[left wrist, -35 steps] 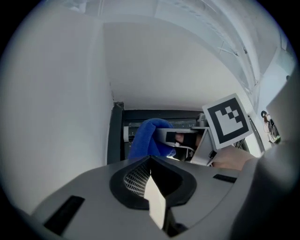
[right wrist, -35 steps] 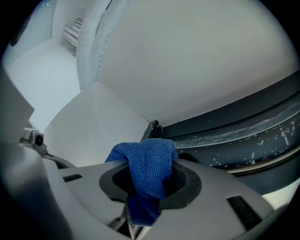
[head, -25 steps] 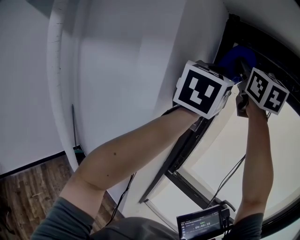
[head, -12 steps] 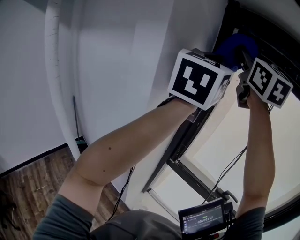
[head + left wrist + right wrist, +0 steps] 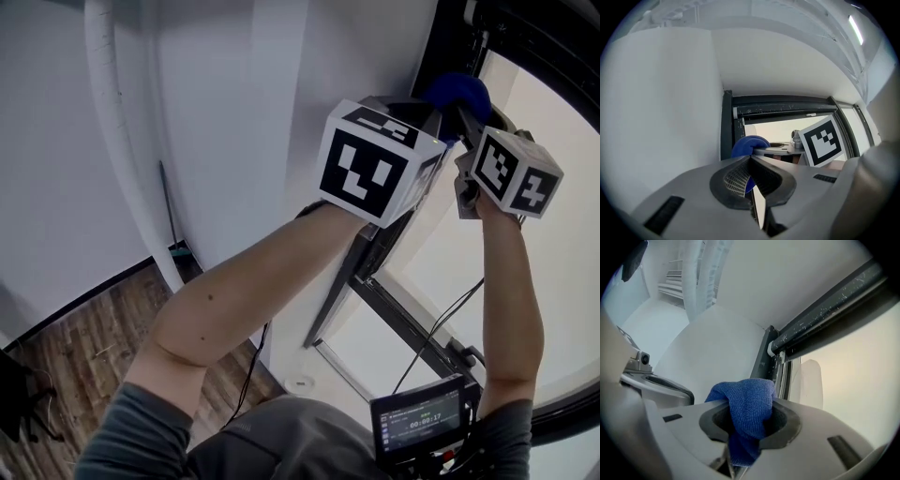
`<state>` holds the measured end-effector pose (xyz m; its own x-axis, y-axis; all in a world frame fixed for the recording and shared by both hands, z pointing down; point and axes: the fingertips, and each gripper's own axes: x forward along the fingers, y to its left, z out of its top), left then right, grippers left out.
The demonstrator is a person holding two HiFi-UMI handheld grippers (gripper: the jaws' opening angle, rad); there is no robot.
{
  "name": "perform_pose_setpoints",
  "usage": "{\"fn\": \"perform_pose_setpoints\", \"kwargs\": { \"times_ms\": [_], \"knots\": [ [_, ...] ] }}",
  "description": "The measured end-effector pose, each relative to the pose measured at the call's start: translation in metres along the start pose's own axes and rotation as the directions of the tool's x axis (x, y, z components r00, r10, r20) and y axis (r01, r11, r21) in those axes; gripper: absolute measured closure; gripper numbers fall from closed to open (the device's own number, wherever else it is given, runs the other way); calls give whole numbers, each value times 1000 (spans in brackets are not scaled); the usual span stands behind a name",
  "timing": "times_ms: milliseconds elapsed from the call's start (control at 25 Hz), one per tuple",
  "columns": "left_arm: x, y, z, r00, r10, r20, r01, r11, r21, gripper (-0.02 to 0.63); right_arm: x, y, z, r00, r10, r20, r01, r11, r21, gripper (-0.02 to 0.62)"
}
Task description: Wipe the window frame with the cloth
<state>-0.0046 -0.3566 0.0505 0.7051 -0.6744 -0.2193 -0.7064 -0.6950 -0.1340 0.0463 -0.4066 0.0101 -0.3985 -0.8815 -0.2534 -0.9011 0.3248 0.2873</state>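
Our right gripper (image 5: 749, 426) has its jaws clamped on the blue cloth (image 5: 749, 401). A thick fold bulges past the tips, so that fabric rather than plastic meets the surface. That wad sits up against the vertical bar of the dark window frame (image 5: 762, 361), near the upper corner where the bar joins the top rail. We cannot tell whether it presses hard or merely touches.

Our left gripper (image 5: 751, 161) has its jaws brought together with nothing between them. The blue beyond them is the cloth in the other gripper. We judge that the left gripper is held close alongside simply to stay out of the wipe's path, since one gripper is enough to carry the cloth.

In the head view both arms reach high, with the marker cubes side by side next to the white wall (image 5: 234, 112). Wiping looks under way at the top corner, and the lower frame is not yet covered.
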Motion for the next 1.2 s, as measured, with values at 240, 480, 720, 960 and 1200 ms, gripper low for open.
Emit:
{"fn": "perform_pose_setpoints", "kwargs": {
  "times_ms": [240,480,720,960,1200],
  "knots": [
    [-13,-8,-39,999,9,-41,-9,1000,3,597,-12,13,-54,998,30,-49,-28,999,41,476],
    [-23,-21,-95,995,-16,-96,14,1000,-21,597,-24,25,-122,993,43,-108,-31,993,112,474],
    [-31,-42,-159,984,-8,-175,9,1000,3,597,-50,33,-184,987,29,-158,-6,990,144,476],
    [-43,-54,-211,976,-43,-212,46,999,11,597,-61,50,-236,978,32,-204,6,983,185,476],
    [-52,-48,-258,969,-23,-246,14,999,-40,598,-77,64,-297,962,29,-270,32,976,216,474]
  ]
}}
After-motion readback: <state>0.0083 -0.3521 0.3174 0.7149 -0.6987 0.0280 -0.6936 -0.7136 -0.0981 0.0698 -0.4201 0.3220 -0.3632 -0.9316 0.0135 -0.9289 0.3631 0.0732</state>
